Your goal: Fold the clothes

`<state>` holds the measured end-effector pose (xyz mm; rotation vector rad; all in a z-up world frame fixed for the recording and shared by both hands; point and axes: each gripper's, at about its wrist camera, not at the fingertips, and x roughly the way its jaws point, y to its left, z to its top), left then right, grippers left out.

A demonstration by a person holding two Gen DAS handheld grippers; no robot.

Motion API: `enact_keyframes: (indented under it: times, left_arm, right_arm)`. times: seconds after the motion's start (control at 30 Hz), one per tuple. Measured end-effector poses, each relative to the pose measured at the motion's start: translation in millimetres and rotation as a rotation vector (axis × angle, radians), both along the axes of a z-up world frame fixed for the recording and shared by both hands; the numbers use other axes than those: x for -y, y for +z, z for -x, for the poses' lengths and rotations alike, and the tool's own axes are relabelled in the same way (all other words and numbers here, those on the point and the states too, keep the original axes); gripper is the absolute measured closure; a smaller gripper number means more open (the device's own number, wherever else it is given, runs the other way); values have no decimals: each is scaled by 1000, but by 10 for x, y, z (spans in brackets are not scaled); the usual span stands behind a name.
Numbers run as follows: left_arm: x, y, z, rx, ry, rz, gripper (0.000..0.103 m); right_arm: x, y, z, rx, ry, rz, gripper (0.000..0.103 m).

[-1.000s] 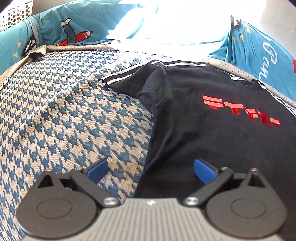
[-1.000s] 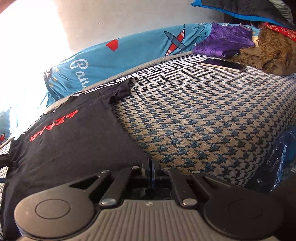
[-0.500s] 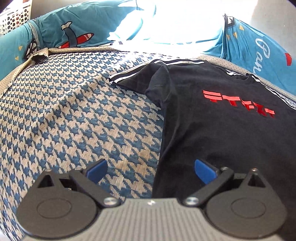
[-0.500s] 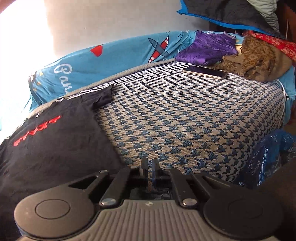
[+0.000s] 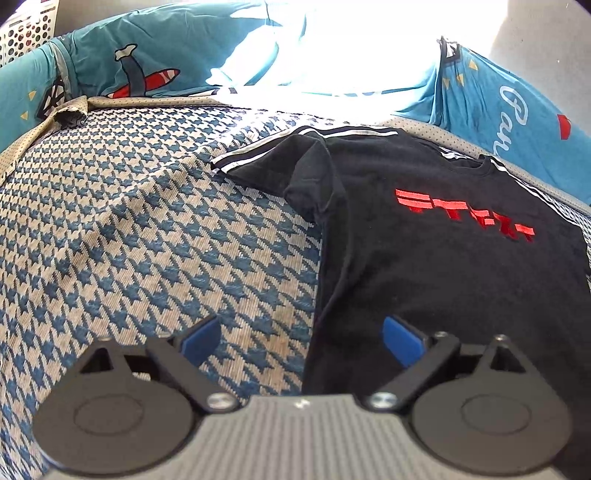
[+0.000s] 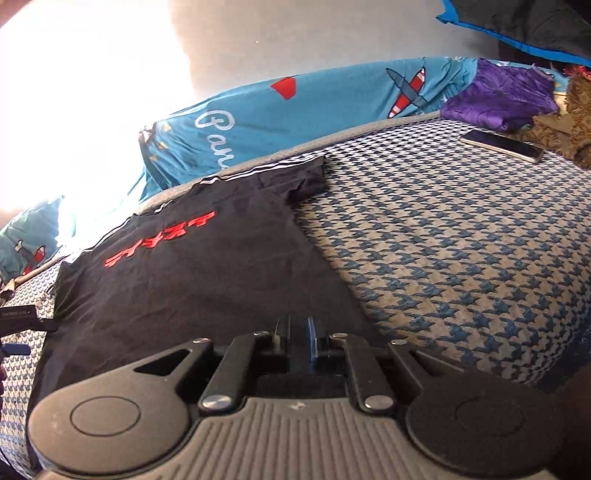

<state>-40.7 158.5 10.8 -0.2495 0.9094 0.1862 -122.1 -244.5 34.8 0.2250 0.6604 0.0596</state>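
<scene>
A black T-shirt [image 5: 424,258] with a red chest print and white-striped sleeves lies spread face up on a blue-and-beige houndstooth bed cover [image 5: 147,240]. My left gripper [image 5: 301,338] is open, its blue pads straddling the shirt's left side edge near the hem. The shirt also shows in the right wrist view [image 6: 192,273]. My right gripper [image 6: 298,336] is shut over the shirt's lower right part; whether cloth is pinched between the pads is hidden. The left gripper's tip [image 6: 22,332] shows at the left edge of the right wrist view.
A teal airplane-print quilt [image 5: 155,62] is bunched along the bed's far side. A phone [image 6: 502,146], purple cloth [image 6: 509,96] and a brown patterned cloth [image 6: 569,125] lie at the far right. A white perforated basket [image 5: 26,33] stands at far left.
Both grippers have shifted a little over the shirt's hem area. The right gripper swung back left, so the shirt fills more of its view. Jaws are unchanged.
</scene>
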Motion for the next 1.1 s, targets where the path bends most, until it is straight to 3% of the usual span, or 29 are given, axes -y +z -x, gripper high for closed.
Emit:
enact_keyframes:
  times: [0.13, 0.43, 0.77, 0.83, 0.9, 1.0, 1.1]
  left_arm:
    - [-113, -35, -85, -14, 15, 68, 25]
    - [-345, -72, -308, 36, 56, 259, 22]
    - [-396, -118, -766, 61, 46, 243, 22]
    - [-389, -120, -813, 67, 47, 237, 34]
    - [-399, -123, -850, 71, 57, 249, 56]
    - [-383, -121, -859, 65, 71, 254, 72]
    - [-351, -108, -828, 73, 66, 248, 82]
  right_arm:
    - [-218, 11, -112, -3, 85, -4, 91]
    - [-797, 161, -559, 25, 324, 44, 86]
    - [-1279, 206, -1032, 52, 506, 102, 85]
    - [-1337, 197, -1139, 48, 516, 91, 85]
    - [-1380, 193, -1248, 46, 521, 76, 85]
    - [-1419, 207, -1398, 49, 522, 50, 81]
    - [-1438, 292, -1620, 71, 516, -8, 78]
